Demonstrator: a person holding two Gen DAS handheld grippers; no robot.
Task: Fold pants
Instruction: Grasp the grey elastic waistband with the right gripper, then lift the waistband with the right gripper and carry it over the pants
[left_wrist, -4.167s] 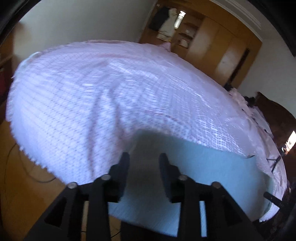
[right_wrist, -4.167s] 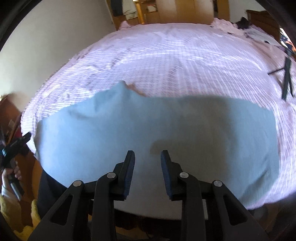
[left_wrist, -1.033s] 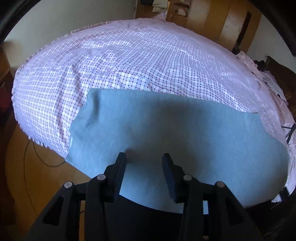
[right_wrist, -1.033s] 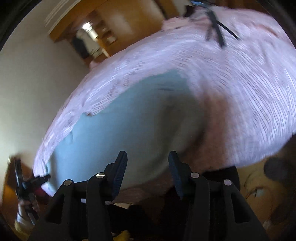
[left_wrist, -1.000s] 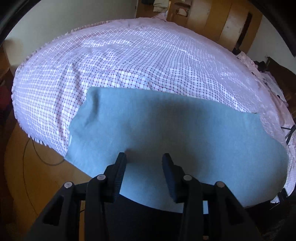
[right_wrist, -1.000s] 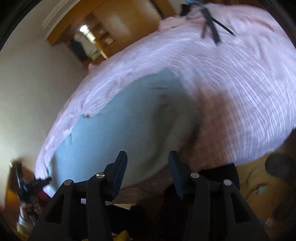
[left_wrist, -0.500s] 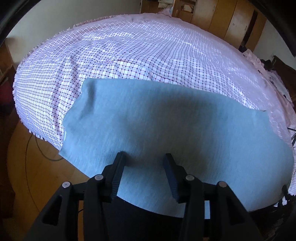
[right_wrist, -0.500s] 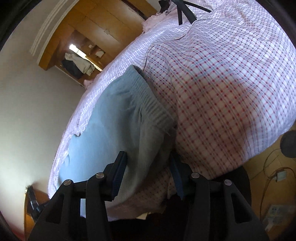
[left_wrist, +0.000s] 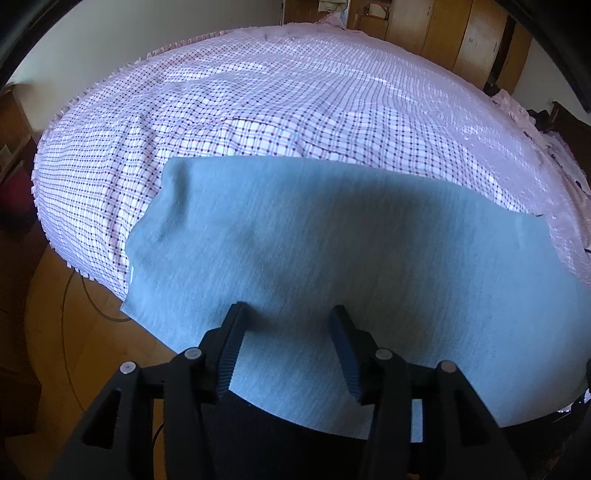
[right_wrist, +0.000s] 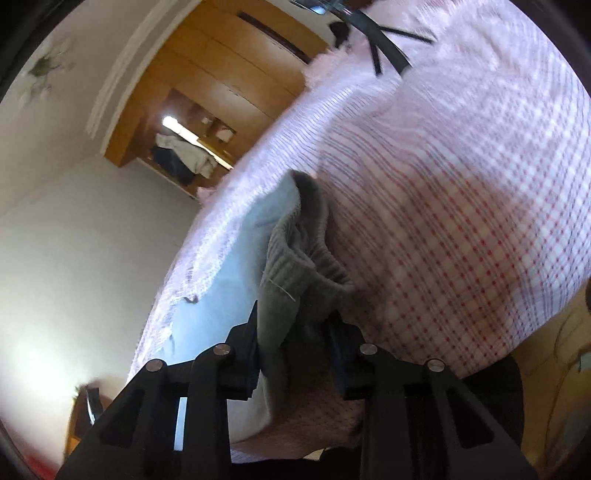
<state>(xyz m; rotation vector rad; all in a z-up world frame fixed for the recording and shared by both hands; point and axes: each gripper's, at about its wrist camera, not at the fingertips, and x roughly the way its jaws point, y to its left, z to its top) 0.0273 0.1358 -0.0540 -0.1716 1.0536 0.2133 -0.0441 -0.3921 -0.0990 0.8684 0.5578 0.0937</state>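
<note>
Pants (left_wrist: 332, 251) spread flat on the checked sheet (left_wrist: 258, 110), near edge overhanging it. Left tongs (left_wrist: 288, 347) apart, hovering over the near edge, gripping nothing. Right tongs (right_wrist: 291, 332) apart too, straddling the ribbed waistband (right_wrist: 303, 258) at the pants' end, not yet closed on it. Risks, as a guess: pinching only the upper layer, leaving the lower behind; catching sheet along with the waistband; dragging the overhanging edge off. No brand, label or writing readable.

My pale blue-grey pants (left_wrist: 332, 251) lie spread flat across the lower centre of the left view; their ribbed waistband (right_wrist: 299, 266) bunches up mid-frame in the right view.
</note>
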